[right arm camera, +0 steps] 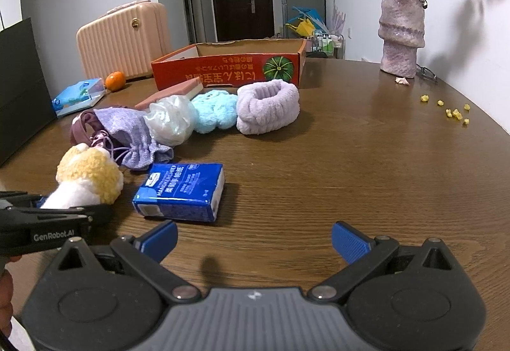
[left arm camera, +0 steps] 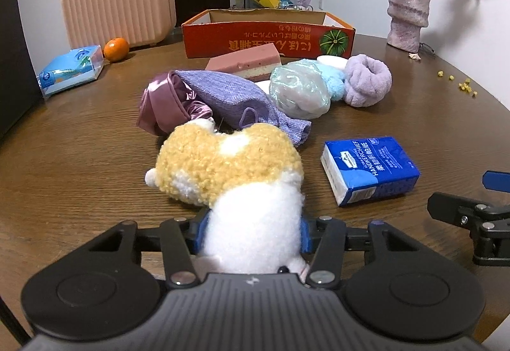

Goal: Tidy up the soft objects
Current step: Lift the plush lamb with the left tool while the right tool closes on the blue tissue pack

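Left gripper pinching the white end of a plush, blue pads pressed into its sides, yellow part lying on the table. Right gripper spread wide, holding nothing, hovering over bare wood near a blue tissue pack. Just beyond the plush, a row of soft things: satin pouch, purple knit bag, clear cap, blue pompom, lilac headband. Behind them a pink sponge touching an open red box. Further left an orange, a wipes pack and a pink case; vase far right
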The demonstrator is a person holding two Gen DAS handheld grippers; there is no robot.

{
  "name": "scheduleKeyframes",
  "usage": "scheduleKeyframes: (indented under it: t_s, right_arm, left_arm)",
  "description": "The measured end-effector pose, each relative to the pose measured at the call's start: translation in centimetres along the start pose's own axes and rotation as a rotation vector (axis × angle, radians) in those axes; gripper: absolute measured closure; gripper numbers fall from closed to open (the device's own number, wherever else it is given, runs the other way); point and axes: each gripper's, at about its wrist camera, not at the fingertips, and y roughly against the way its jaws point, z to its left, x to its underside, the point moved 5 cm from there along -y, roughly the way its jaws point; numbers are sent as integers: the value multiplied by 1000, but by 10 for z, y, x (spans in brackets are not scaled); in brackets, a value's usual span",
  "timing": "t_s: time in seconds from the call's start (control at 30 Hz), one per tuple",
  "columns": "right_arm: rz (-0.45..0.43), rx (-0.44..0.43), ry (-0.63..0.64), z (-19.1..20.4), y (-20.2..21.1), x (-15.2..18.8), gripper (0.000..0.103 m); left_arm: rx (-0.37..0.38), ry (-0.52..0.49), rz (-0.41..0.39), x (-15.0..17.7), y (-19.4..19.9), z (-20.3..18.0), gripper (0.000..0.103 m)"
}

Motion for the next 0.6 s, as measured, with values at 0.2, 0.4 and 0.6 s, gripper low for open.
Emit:
scheduleKeyframes:
  t_s: [0.2, 0.4, 0.6]
  right_arm:
    - [-11, 2, 16, 10, 6, -4, 0]
    - [-19, 5, 38, 26, 10, -8, 0]
    - [-19, 3, 56, 44, 9, -12, 0]
  left_arm:
    - [9, 3, -35, -1, 11, 6, 52]
    - [14, 21, -59, -1, 19, 19, 52]
    - [19, 31, -82, -1, 24, 36, 52]
